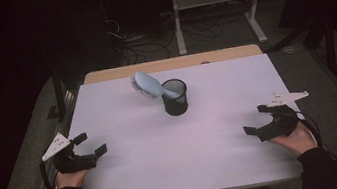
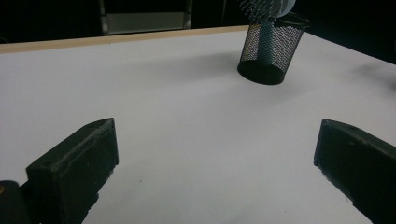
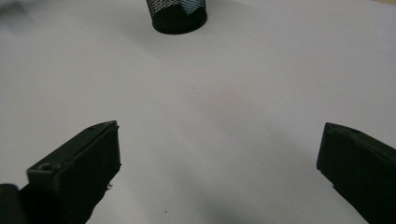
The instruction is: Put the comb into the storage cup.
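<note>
The blue hairbrush stands handle-down in the black mesh cup near the far middle of the white table; its handle end is hidden inside. The left gripper view cuts off most of the brush, and the right gripper view cuts off the cup's top. From above, the left gripper and right gripper rest near the front corners, jaws wide apart, holding nothing.

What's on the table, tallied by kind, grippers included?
Hairbrush: 1, pale blue, handle down in the cup
Mesh cup: 1, black
Grippers: 2, left gripper and right gripper, both with jaws apart and holding nothing
Total: 4
</note>
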`<action>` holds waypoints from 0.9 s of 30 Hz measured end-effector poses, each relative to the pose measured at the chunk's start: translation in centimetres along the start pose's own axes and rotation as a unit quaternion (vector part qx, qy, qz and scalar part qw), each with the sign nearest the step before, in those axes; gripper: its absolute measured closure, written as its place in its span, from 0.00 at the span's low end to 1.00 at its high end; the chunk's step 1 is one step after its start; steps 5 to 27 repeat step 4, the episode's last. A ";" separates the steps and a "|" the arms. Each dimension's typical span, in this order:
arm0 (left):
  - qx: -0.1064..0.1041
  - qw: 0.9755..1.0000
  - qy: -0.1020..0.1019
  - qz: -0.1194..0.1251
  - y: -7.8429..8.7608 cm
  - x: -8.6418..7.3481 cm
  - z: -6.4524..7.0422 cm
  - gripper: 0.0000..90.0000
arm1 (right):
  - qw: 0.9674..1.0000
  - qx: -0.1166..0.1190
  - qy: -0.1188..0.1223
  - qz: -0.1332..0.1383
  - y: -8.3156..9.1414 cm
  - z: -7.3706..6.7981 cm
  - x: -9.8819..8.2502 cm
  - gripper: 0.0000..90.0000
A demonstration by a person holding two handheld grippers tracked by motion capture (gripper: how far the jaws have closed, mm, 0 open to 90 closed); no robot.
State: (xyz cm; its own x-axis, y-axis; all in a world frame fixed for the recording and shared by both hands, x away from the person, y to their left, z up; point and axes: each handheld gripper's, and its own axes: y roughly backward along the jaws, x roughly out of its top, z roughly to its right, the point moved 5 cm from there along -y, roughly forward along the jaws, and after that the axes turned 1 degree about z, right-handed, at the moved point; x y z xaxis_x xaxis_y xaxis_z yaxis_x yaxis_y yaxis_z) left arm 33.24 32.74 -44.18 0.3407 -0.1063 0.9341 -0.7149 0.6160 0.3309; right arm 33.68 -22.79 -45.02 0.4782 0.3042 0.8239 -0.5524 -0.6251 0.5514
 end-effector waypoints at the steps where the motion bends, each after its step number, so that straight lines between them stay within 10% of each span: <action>1: 0.000 1.000 0.001 0.000 0.0 -0.1 0.0 0.00 | 1.000 0.000 -0.002 -0.001 0.1 0.0 -0.1 0.00; 27: -0.001 1.000 0.001 -0.001 0.1 -0.3 0.0 0.00 | 1.000 -0.001 -0.010 0.004 0.4 0.0 -0.3 0.00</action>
